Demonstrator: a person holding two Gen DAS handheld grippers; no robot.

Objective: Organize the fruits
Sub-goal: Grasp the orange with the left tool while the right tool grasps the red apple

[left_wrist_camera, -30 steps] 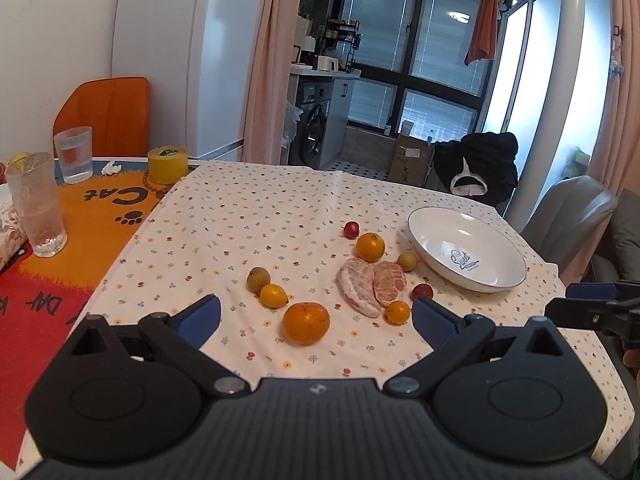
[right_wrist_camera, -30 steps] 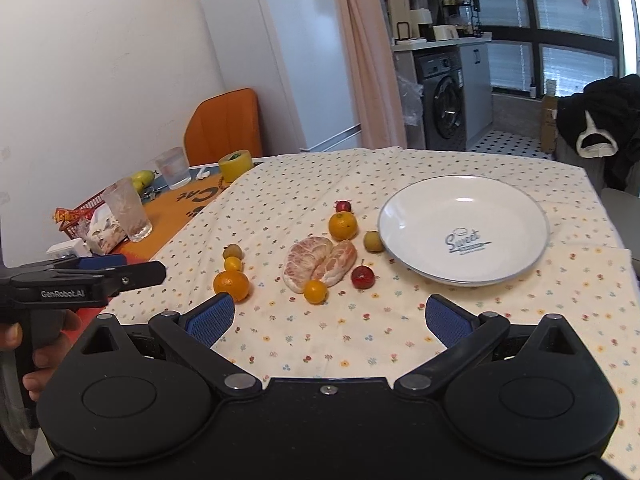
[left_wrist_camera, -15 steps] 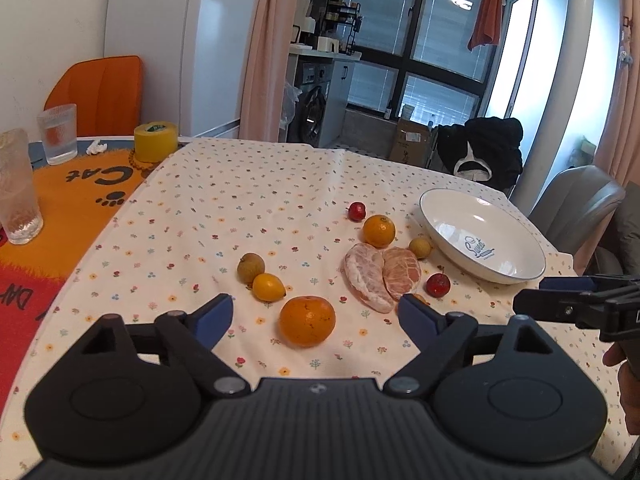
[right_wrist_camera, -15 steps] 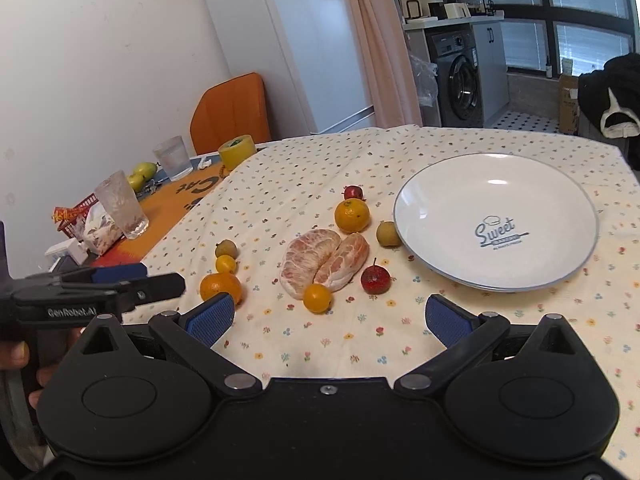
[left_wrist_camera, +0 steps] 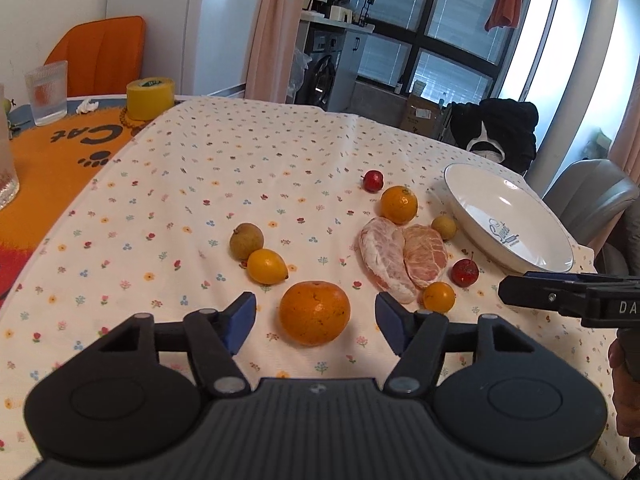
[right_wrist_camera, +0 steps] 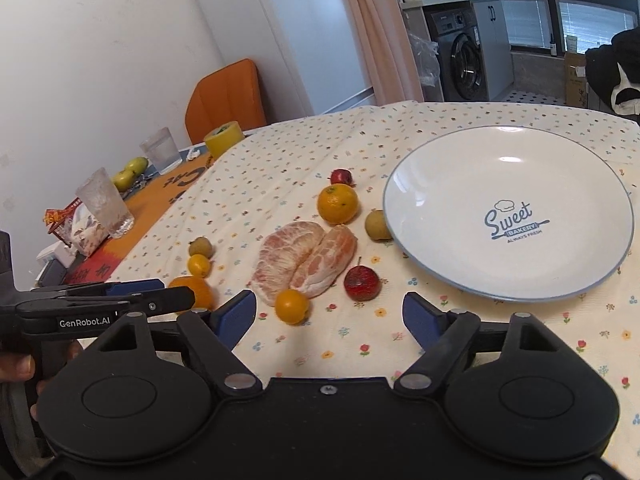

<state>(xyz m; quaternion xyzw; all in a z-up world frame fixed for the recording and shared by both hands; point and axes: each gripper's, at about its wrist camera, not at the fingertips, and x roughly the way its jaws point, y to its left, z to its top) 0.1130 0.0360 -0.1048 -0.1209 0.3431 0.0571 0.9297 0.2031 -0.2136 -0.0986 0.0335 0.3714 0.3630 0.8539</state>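
Left gripper [left_wrist_camera: 315, 316]: I see my blue-padded fingers spread wide, empty, low over the cloth with the large orange [left_wrist_camera: 314, 312] sitting between the tips, untouched.
Right gripper [right_wrist_camera: 330, 314]: my fingers are also spread apart with nothing in them, tips just short of the small kumquat [right_wrist_camera: 291, 305] and the red crabapple [right_wrist_camera: 361, 283].
Fruit textures: the large orange has dimpled, glossy peel; two peeled pomelo halves [right_wrist_camera: 306, 260] lie side by side, touching, pale pink with white pith and visible segments. A smooth oval yellow kumquat [left_wrist_camera: 266, 266] touches a dull brown, rough-skinned longan [left_wrist_camera: 246, 241].
Other fruit: a second orange [right_wrist_camera: 337, 203] lies beyond the pomelo, a second red fruit [right_wrist_camera: 341, 177] behind it, and a second longan [right_wrist_camera: 376, 224] right against the plate rim.
Plate [right_wrist_camera: 440, 276]: round, glossy white ceramic with a thin blue edge and a printed "Sweet Bakery" mark; nothing lies in it.
Surface: a cream tablecloth [left_wrist_camera: 240, 168] with tiny flower print, slightly creased; an orange mat [left_wrist_camera: 52, 156] lies beside it, carrying ribbed glasses and a yellow tape roll [left_wrist_camera: 150, 98].
Room: white fridge, peach curtain, washing machine, dark-framed windows.
Hand [right_wrist_camera: 18, 368]: I see fingers wrapped round the left gripper's handle.
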